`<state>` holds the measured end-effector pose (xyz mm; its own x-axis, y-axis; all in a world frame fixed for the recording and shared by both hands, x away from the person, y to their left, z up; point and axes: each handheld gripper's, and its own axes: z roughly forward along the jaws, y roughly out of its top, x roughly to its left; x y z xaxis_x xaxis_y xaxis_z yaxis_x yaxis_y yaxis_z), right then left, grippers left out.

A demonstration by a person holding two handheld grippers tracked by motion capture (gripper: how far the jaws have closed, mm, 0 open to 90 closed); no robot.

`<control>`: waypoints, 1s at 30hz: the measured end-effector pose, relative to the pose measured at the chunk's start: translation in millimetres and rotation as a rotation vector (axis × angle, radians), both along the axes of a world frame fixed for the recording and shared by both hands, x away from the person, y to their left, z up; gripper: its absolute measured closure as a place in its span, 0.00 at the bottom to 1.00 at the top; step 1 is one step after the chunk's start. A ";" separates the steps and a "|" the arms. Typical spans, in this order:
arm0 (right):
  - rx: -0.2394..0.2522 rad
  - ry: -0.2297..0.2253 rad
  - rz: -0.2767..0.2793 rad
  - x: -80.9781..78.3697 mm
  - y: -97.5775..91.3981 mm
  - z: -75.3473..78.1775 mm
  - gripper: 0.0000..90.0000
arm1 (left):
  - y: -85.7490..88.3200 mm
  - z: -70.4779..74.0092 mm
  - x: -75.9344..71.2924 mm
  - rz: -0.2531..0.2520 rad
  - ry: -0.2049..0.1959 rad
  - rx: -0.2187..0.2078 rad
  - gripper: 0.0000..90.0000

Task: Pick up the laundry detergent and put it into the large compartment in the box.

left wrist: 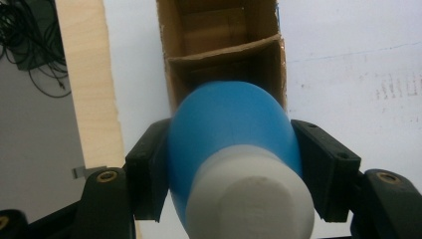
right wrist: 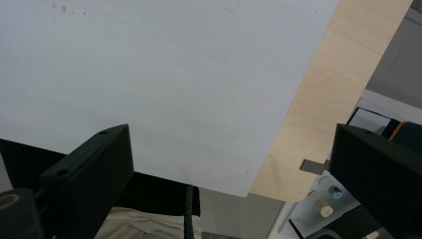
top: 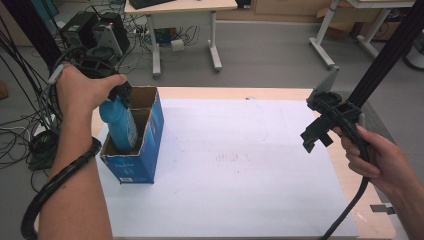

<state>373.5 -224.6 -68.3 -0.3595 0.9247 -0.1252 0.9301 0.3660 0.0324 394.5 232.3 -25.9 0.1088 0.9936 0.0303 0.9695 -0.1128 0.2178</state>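
A blue bottle [top: 121,126] with a white cap [left wrist: 251,199] stands partly inside the near compartment of a blue cardboard box [top: 150,145] at the table's left. My left gripper [top: 120,95] is shut on the bottle's upper part, one jaw on each side of its blue body [left wrist: 229,124]. The box's open top shows a cardboard divider [left wrist: 224,52] and a bare far compartment. My right gripper [top: 315,135] hangs above the right edge of the white sheet, open with nothing between its jaws.
A white sheet [top: 235,165] covers most of the wooden table [top: 345,170]. The table's light wood edge [right wrist: 323,99] runs beside the sheet. Behind stand a desk [top: 180,10], black equipment and cables [top: 85,30] on the grey floor.
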 end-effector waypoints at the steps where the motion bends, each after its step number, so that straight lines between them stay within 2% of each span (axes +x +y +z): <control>1: 0.001 0.003 0.000 0.8 -0.1 -0.6 0.04 | 0.3 -2.7 0.8 -0.001 0.004 -0.001 0.41; 19: 0.008 0.017 0.002 3.7 -4.5 -6.6 0.04 | -0.5 -44.0 2.6 0.014 0.030 -0.004 0.41; 30: 0.011 0.022 -0.005 5.8 -5.5 -8.2 0.04 | 0.0 -58.2 4.3 0.019 0.044 -0.010 0.41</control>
<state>379.3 -230.2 -76.5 -0.3579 0.9276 -0.1071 0.9323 0.3615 0.0154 398.8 232.3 -84.1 0.0912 0.9957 0.0164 0.9800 -0.0927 0.1762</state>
